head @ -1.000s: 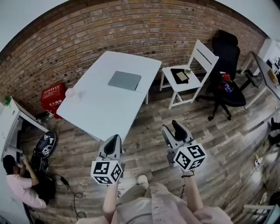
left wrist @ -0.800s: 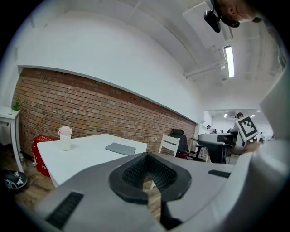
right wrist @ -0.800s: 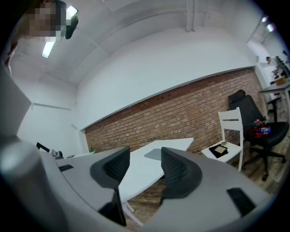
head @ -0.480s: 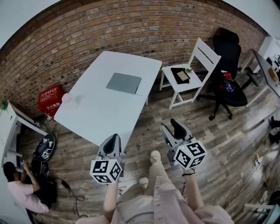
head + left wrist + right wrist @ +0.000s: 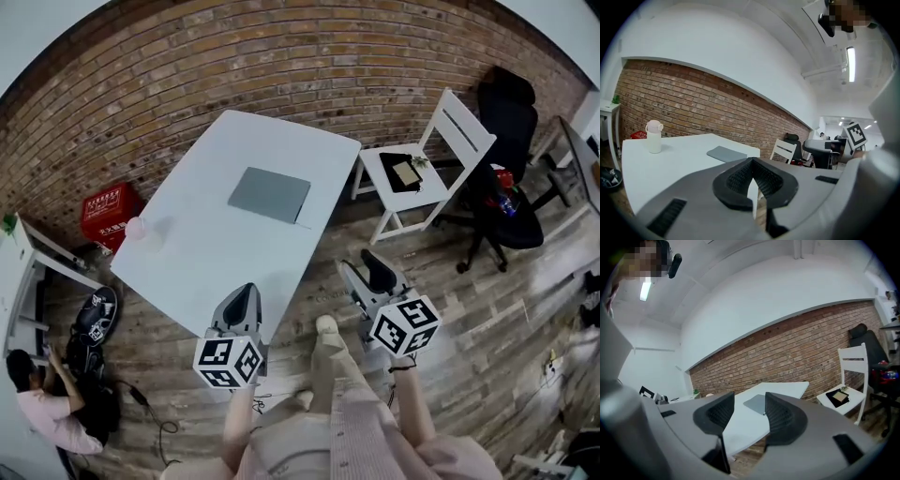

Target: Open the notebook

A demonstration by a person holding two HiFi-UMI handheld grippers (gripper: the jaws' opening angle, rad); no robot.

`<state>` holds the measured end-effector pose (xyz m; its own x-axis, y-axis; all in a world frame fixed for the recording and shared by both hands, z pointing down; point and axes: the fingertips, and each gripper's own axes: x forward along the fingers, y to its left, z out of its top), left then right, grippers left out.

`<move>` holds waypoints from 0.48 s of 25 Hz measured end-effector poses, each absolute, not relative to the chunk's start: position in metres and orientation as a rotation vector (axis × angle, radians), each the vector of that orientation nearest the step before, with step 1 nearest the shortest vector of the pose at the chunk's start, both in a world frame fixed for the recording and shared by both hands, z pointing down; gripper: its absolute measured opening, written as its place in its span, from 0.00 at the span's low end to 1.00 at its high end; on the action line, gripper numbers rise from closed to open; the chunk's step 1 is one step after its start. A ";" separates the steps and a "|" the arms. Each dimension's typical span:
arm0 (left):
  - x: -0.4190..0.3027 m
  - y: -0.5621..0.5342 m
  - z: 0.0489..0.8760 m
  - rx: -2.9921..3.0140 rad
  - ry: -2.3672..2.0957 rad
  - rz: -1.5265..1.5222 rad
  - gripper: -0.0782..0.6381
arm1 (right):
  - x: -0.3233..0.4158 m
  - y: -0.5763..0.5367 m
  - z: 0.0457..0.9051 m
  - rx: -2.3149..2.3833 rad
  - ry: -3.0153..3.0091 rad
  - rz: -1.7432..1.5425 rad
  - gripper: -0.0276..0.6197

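Hovering by the near edge of the white surface (image 5: 211, 248): left gripper (image 5: 242, 300), fingers pressed together on nothing; right gripper (image 5: 367, 270), fingers apart, empty. Lying closed and flat farther along it, the grey notebook (image 5: 270, 195).

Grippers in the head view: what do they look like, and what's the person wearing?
The left gripper and right gripper are grey, tapered, with black ribbed pads; each carries a white cube with black square markers. The person wears a pale pink shirt.
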<state>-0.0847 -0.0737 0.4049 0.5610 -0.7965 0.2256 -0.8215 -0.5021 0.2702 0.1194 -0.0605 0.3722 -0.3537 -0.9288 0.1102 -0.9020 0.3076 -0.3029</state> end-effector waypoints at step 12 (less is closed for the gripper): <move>-0.051 -0.166 0.424 2.294 -1.398 0.120 0.10 | 0.135 -0.182 0.388 -1.554 2.649 -0.618 0.35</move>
